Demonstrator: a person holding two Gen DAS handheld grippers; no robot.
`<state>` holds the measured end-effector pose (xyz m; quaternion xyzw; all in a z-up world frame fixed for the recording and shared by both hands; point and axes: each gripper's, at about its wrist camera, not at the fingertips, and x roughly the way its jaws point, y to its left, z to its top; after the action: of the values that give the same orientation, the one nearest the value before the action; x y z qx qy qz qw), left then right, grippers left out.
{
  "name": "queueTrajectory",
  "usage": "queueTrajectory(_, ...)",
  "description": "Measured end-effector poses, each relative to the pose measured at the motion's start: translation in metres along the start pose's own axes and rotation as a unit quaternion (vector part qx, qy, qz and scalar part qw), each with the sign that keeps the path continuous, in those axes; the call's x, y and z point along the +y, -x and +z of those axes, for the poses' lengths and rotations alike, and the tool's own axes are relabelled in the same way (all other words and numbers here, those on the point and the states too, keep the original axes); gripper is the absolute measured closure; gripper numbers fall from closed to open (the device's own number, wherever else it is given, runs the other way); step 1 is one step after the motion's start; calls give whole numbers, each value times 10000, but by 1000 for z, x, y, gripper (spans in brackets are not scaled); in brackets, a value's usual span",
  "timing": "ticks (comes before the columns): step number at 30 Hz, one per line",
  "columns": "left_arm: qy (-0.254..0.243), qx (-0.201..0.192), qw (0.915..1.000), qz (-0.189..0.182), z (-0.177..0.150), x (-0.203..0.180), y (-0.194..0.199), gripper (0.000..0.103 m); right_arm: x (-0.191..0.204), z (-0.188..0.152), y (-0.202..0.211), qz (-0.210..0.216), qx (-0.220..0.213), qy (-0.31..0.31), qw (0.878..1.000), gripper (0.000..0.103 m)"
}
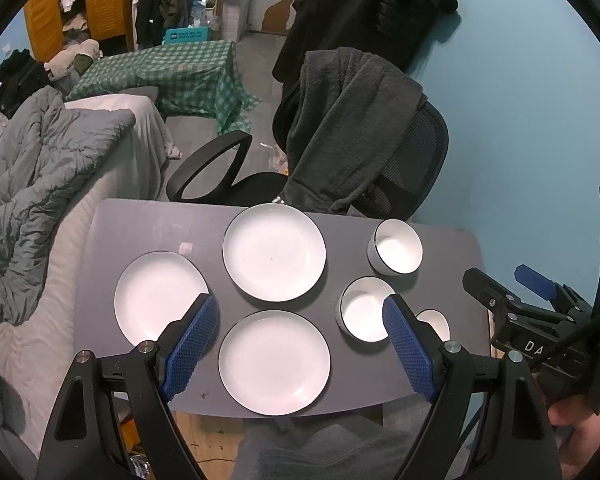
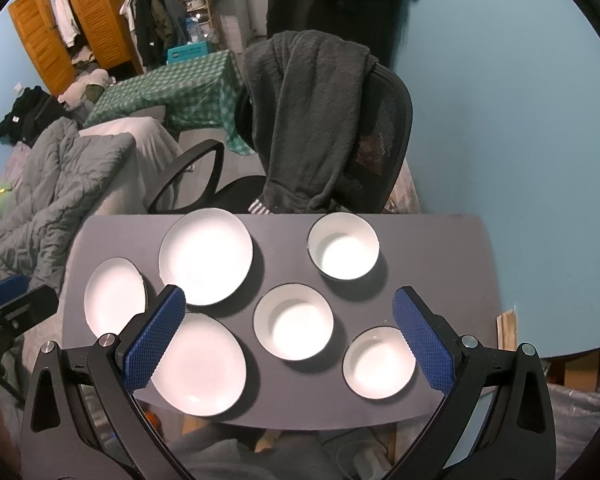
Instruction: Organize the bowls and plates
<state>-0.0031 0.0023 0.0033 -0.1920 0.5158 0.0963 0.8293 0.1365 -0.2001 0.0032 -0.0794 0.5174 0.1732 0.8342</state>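
Three white plates lie on the small grey table [image 1: 140, 224]: a far plate [image 1: 274, 252], a left plate [image 1: 158, 298] and a near plate [image 1: 274, 362]. Three white bowls stand to their right: a far bowl [image 2: 343, 246], a middle bowl [image 2: 293, 322] and a near bowl [image 2: 379, 362]. My left gripper [image 1: 300, 312] hovers open above the near plate and holds nothing. My right gripper [image 2: 288, 300] hovers open above the middle bowl, also with nothing in it. In the left wrist view the near bowl [image 1: 436, 322] is partly hidden behind a blue pad [image 1: 408, 348].
A black office chair [image 1: 416, 152] draped with a dark fleece stands just beyond the table. A bed with a grey quilt [image 1: 40, 184] runs along the left. A blue wall [image 2: 520, 120] is close on the right. The right gripper's body [image 1: 532, 312] shows at the left wrist view's right edge.
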Motion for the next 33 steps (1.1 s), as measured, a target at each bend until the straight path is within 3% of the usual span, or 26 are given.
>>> queueTrajectory(33, -108, -27, 9999, 30, -4, 3, 4, 17, 2, -3, 0, 14, 44, 2, 10000, 1)
